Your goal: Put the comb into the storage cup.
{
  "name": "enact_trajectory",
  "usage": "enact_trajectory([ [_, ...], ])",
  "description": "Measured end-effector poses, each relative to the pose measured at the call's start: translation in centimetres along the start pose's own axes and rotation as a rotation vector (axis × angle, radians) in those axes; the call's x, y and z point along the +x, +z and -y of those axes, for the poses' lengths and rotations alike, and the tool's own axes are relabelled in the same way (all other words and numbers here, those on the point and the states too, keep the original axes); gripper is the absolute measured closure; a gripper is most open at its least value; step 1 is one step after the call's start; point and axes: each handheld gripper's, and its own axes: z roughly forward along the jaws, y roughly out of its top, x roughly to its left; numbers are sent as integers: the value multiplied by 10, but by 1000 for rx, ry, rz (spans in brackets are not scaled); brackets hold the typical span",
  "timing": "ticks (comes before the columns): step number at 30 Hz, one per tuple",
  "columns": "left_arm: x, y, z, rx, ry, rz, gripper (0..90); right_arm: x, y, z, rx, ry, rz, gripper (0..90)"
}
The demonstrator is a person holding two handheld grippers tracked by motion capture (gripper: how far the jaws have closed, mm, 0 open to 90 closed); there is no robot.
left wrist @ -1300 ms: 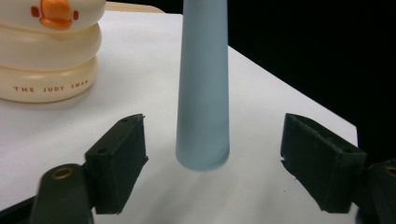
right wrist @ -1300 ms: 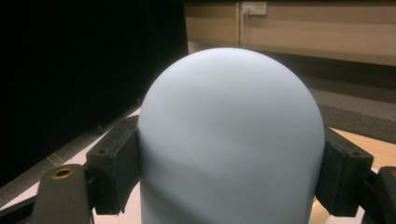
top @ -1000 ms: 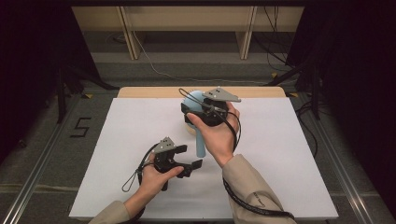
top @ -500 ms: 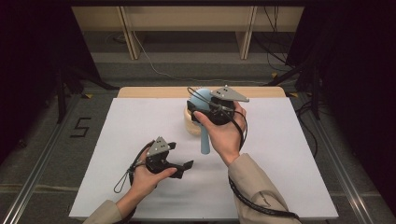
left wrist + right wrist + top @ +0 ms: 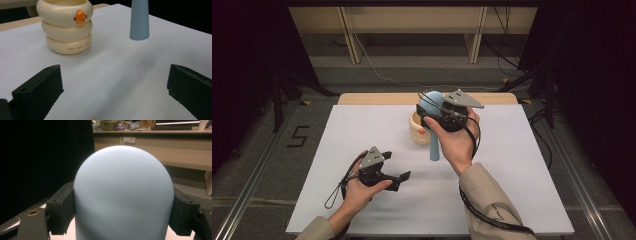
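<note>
A person sits at a white table [image 5: 362,125] with a two-jaw gripper in each hand.

The right gripper [image 5: 443,116] is raised above the far middle of the table, just short of its far edge. Its jaws are clamped on the rounded head of a pale blue tool, most likely a massager or brush [image 5: 123,195]; in the right gripper view a black pad presses on each side of the dome. The blue handle [image 5: 434,147] hangs from the head toward the person, so the tool's long axis runs from the far edge toward the near edge, tilted downward. In the left gripper view the blunt end of the handle [image 5: 139,22] appears to float just above the table surface rather than rest on it.

Directly beside the handle, on its left as seen from above, stands a cream cup shaped like three stacked rings, with a small orange duck bill on its top ring [image 5: 65,26]. It sits upright on the table and nothing touches it.

The left gripper [image 5: 389,167] hovers low near the left part of the near edge, well apart from both things. Its jaws have just been opening and now stand wide apart with nothing between them. They point toward the cup and the handle.

Judging by this layout, the cup lies ahead of the left gripper and a little to the left, and the handle end ahead and to the right. The left hand is the free one for either.
</note>
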Motion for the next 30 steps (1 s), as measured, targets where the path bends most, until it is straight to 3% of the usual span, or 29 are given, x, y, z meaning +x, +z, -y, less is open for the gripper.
enact_trajectory([
  [7, 5, -7, 0, -26, 14, -20, 0, -1, 1, -4, -14, -7, -3, 217],
  [30, 15, -18, 7, -19, 40, -55, 0, -5, 7, -8, -44, -24, -22, 217],
])
